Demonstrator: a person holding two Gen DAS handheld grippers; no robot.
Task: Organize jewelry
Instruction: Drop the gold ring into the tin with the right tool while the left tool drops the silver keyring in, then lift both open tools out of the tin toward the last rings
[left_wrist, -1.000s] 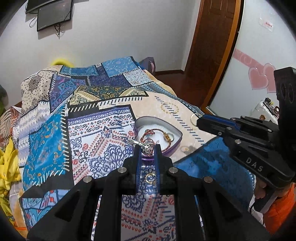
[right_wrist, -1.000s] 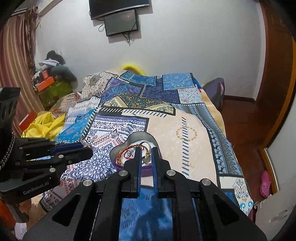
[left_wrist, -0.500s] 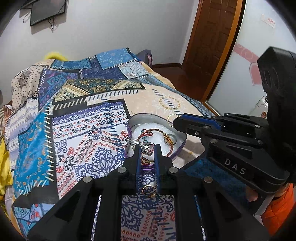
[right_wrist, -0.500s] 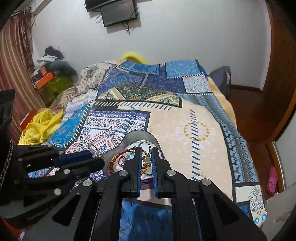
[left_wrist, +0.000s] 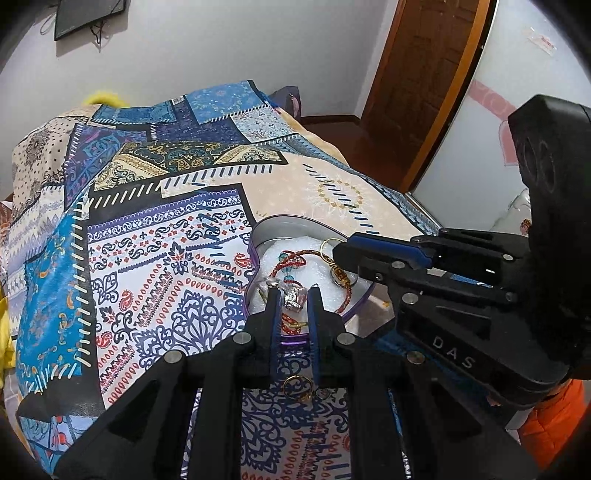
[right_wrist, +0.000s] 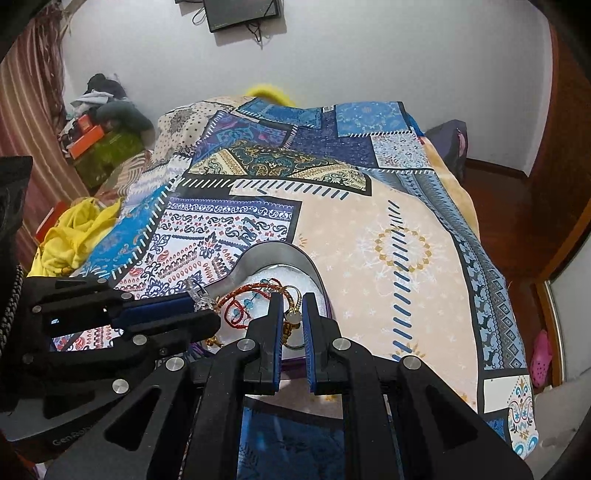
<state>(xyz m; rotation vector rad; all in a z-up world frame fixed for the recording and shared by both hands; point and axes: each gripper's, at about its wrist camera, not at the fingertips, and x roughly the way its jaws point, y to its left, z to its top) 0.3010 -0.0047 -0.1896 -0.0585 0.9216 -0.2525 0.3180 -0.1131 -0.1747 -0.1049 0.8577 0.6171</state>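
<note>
A bed (left_wrist: 155, 236) fills both views, spread with a patchwork blanket (right_wrist: 388, 236) in blue, cream and navy prints. Near the bed's foot edge, toward its right side, sits a heart-shaped tin (left_wrist: 280, 226) with a purple outer wall and a white lining.

The left hand-held gripper (left_wrist: 292, 297) reaches over the near rim of the tin with its jaws narrow, closed on a silver ring (left_wrist: 293, 295) that has an ornate, glittering top. In the right wrist view the same ring shows at the tip of that gripper (right_wrist: 201, 301), above the left lobe of the tin (right_wrist: 273, 254).

The right hand-held gripper (right_wrist: 292, 314) hangs over the tin's right side, jaws narrow, with a small pale bead charm (right_wrist: 293, 316) between its fingers; whether the pads actually pinch it cannot be told.

Inside the tin lies a red cord bracelet (left_wrist: 291, 260) with turquoise beads, looped across the lining, touching a gold hoop (left_wrist: 328, 246) and a gold charm (left_wrist: 340, 276) at the far right.

On the blanket just in front of the tin, between the left gripper's fingers, rests a gold ring (left_wrist: 297, 386).
</note>
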